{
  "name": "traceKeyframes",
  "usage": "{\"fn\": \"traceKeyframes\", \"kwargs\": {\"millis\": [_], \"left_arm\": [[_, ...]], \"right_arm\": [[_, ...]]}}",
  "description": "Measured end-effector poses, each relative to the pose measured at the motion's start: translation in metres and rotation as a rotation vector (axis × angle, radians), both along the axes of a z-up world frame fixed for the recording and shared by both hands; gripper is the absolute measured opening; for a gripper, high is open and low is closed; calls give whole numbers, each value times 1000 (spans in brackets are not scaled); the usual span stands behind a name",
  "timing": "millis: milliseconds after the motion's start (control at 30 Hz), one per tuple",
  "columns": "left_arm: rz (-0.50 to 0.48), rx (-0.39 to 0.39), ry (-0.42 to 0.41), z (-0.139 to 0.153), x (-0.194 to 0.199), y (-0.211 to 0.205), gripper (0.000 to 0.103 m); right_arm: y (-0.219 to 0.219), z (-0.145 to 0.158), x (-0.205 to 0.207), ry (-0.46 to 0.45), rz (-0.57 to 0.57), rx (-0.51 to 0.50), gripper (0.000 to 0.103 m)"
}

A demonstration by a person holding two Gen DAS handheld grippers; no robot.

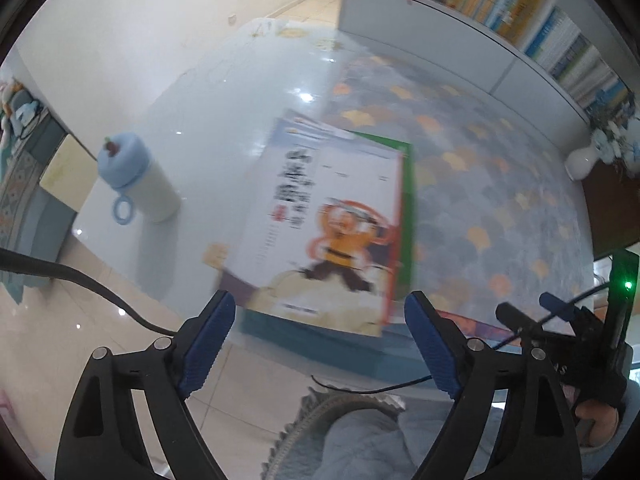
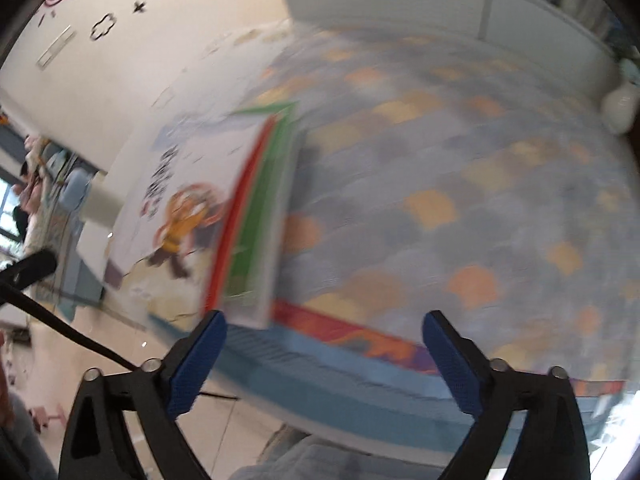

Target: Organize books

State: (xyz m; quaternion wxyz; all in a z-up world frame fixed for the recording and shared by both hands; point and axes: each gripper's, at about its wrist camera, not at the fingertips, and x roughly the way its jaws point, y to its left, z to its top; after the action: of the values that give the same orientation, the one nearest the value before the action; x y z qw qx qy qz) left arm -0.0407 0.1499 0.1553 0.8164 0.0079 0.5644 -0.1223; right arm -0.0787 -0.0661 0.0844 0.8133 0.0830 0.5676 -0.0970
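**Inspector A:** Start at the left of the table (image 1: pixel 224 92). What stands there?

**Inspector B:** A cream bottle (image 1: pixel 138 178) with a pale blue cap and a loop strap, upright near the table's left edge, on the glossy white part of the top. It stands well apart from the books.

**Inspector A:** And the books?

**Inspector B:** A stack of books (image 1: pixel 328 232) lies flat near the front edge, about where the white surface meets the patterned cloth (image 1: pixel 480 184). The top cover is white with a cartoon figure in orange. A green cover shows beneath it along its right side. In the right wrist view the same stack (image 2: pixel 208 216) overhangs the front edge slightly; red and green edges show, though the picture is blurred.

**Inspector A:** The left tongs?

**Inspector B:** The left gripper (image 1: pixel 320 344) has its blue pads spread wide apart, with nothing between them. It sits in front of and above the stack, not touching it.

**Inspector A:** The right tongs?

**Inspector B:** The right gripper (image 2: pixel 324 360) is likewise spread wide and empty, over the front edge just to the right of the stack. Its left pad appears close to the stack's near corner; contact cannot be confirmed.

**Inspector A:** Far right?

**Inspector B:** A white vase (image 1: pixel 580 162) near the back right corner, and a bookshelf (image 1: pixel 532 12) behind the table.
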Motion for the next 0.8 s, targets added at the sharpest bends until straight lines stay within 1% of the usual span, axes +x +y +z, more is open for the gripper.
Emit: {"fn": "traceKeyframes", "kwargs": {"millis": [67,167,200,233,267,333,400,433,467,533,600,633,700,733,767,800], "left_arm": [[-13,19,-12,0,-6,-24,86],[-52,76,-35,-4,-21,-70,86],[-72,88,-28,-9,-27,-92,86],[-80,85,-22,-11,-31,-104,86],[-92,68,-9,-14,-37,-119,86],[-104,-5,25,-24,-48,-151,86],[-117,-66,47,-38,-61,-187,87],[-133,-65,46,-47,-68,-208,87],[-149,-54,39,-54,-72,-222,87],[-229,21,57,-74,-83,-261,87],[-329,41,89,-92,-92,-295,87],[-351,41,95,-97,-95,-307,87],[-357,37,80,-106,-97,-330,87],[-342,35,57,-109,-96,-336,87],[-313,30,13,-113,-93,-340,87],[-257,26,-51,-119,-89,-344,87]], "right_arm": [[-22,7,-11,-6,-18,-35,103],[-62,9,-27,1,-29,-77,103],[-73,12,-33,5,-28,-84,103],[-83,14,-37,7,-23,-90,103],[-96,18,-43,5,-11,-99,103],[-123,28,-56,-17,23,-136,103],[-142,30,-65,-42,43,-183,103],[-157,32,-72,-54,50,-215,103],[-172,31,-77,-55,47,-230,103],[-195,24,-86,-38,22,-217,103],[-226,8,-94,-7,-26,-169,103],[-236,1,-97,7,-40,-155,103],[-262,-13,-105,24,-65,-144,103],[-273,-17,-110,17,-69,-170,103],[-278,-20,-113,12,-72,-196,103],[-286,-23,-118,1,-72,-226,103]]}}
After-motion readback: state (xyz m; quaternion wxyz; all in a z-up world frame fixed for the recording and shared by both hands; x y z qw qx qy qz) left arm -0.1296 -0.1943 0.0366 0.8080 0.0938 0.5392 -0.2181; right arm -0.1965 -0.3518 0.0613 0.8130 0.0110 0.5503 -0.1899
